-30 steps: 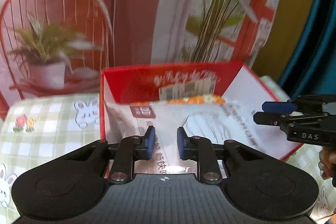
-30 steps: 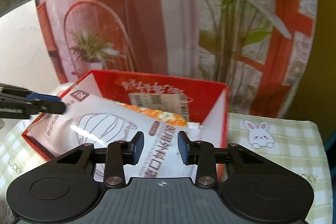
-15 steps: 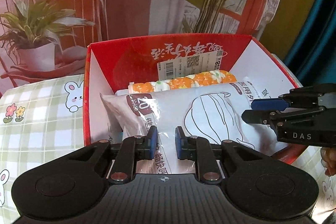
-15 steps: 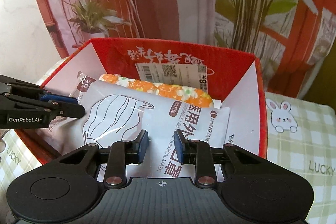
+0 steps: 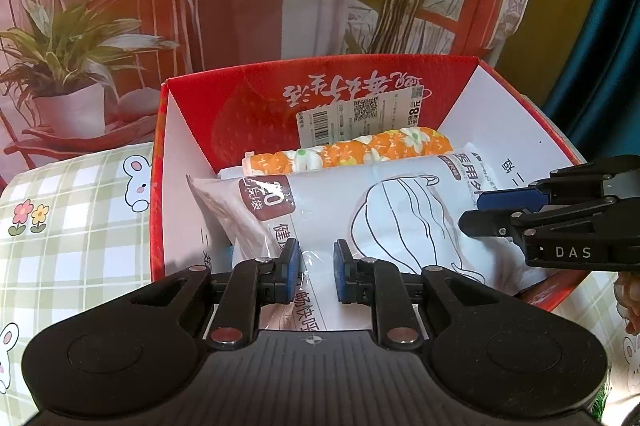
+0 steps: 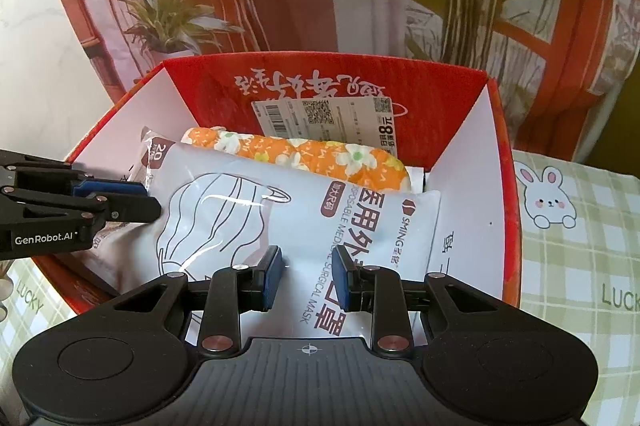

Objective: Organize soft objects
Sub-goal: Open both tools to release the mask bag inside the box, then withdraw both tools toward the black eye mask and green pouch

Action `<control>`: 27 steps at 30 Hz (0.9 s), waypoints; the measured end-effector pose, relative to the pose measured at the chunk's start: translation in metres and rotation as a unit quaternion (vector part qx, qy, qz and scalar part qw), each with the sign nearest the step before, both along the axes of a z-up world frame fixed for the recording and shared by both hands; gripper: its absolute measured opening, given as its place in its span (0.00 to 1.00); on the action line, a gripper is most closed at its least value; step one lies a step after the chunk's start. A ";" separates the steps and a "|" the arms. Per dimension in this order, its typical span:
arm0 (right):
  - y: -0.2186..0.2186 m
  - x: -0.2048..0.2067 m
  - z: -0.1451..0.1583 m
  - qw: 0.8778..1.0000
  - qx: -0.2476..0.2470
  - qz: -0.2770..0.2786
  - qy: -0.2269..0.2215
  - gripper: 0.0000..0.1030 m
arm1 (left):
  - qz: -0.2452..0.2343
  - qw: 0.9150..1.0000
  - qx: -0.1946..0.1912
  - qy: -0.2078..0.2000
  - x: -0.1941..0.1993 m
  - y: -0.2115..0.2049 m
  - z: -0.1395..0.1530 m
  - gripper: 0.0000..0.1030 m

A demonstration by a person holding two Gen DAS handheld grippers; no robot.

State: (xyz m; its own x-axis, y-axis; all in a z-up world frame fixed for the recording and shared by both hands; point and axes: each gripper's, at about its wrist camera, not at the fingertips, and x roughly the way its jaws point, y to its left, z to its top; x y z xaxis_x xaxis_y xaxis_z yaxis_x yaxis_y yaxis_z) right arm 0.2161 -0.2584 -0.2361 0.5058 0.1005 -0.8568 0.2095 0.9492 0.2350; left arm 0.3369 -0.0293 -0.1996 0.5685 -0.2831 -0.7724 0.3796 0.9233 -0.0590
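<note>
Tongs from both hands reach down into the open red box [image 5: 240,98] on the checked, rabbit-print worktop [image 5: 80,226], where the white mask pack [image 5: 400,218] lies flat in front of an orange floral roll [image 5: 352,150] resting against the far wall. The left tongs [image 5: 317,266] stand nearly closed, pinching the pack's near edge by its left corner. The right tongs [image 6: 308,272] have just been closing and now nip the same edge further right, a narrow gap between the pads filled with bunched film.
</note>
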 end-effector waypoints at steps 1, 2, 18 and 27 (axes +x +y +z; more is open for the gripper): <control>0.000 0.000 0.000 1.000 0.000 -0.002 0.000 0.25 | 0.000 1.000 0.001 -0.002 -0.001 0.000 0.001 0.19; 0.000 -0.001 -0.001 1.000 0.000 -0.003 0.000 0.25 | -0.001 1.000 0.004 -0.008 -0.002 -0.001 0.002 0.19; 0.008 -0.082 0.068 0.990 -0.005 -0.036 -0.133 0.34 | -0.003 0.993 -0.064 -0.100 -0.108 0.016 0.059 0.51; 0.021 -0.152 0.082 0.990 -0.003 -0.019 -0.138 0.37 | 0.000 0.994 -0.101 -0.047 -0.162 0.018 0.021 0.51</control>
